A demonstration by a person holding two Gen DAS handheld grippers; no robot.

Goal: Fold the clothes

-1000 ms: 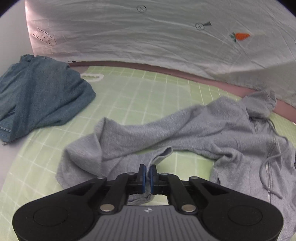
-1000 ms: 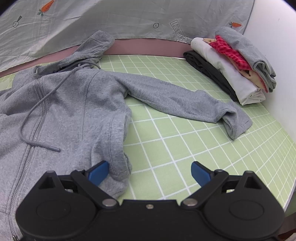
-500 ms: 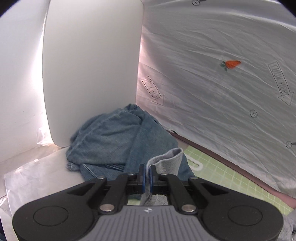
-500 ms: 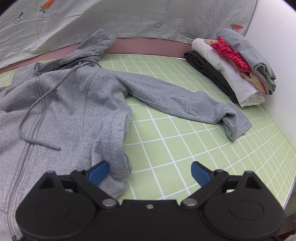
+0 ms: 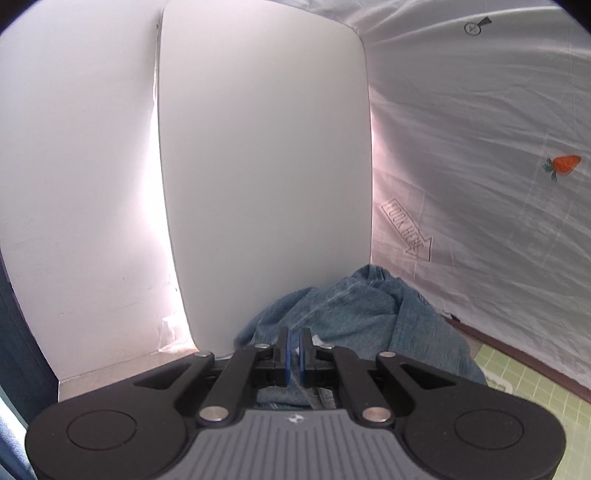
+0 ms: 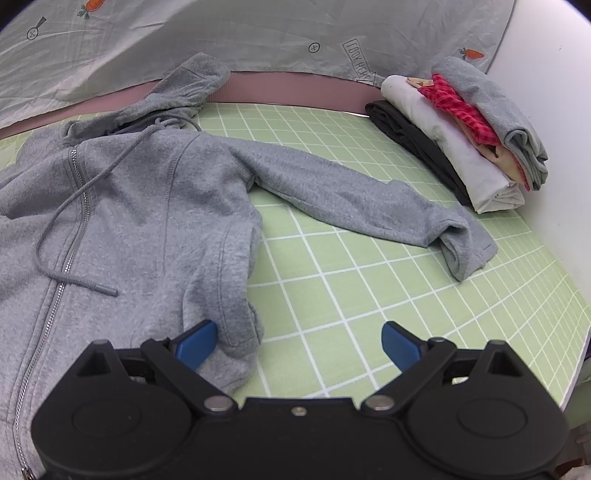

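A: Entry, right wrist view. The grey hoodie (image 6: pixel 140 206) lies zip-up on the green grid mat (image 6: pixel 351 295), body filling the left half of the frame, hood at upper left against the carrot-print sheet (image 6: pixel 221 29). One sleeve (image 6: pixel 351 192) runs out toward the right, cuff turned under near right centre.

B: Right claw (image 6: pixel 299 341) state?

A: Released, jaws spread wide. The left blue pad (image 6: pixel 195 341) touches the hoodie's lower side edge at bottom centre; the right pad sits over bare mat. Nothing is gripped. My reading: it is parked at the hem corner ready to pinch it, so the body can be squared before folding.

B: And the stack?

A: Folded clothes (image 6: pixel 461 136) at upper right on the bench edge, well apart from the hoodie. Likely the finished pile, kept out of the working area.

B: Left wrist view?

A: Left claw (image 5: pixel 294 350) clenched, pads nearly together at lower centre. A thin strip of cloth seems to sit between them, but I cannot tell which garment it belongs to. Just beyond the fingertips lies a crumpled blue denim garment (image 5: pixel 362 314) against the white panel (image 5: pixel 258 184). No grey fabric shows clearly here.

B: Why the denim there?

A: Probably waiting its turn, pushed to the corner.
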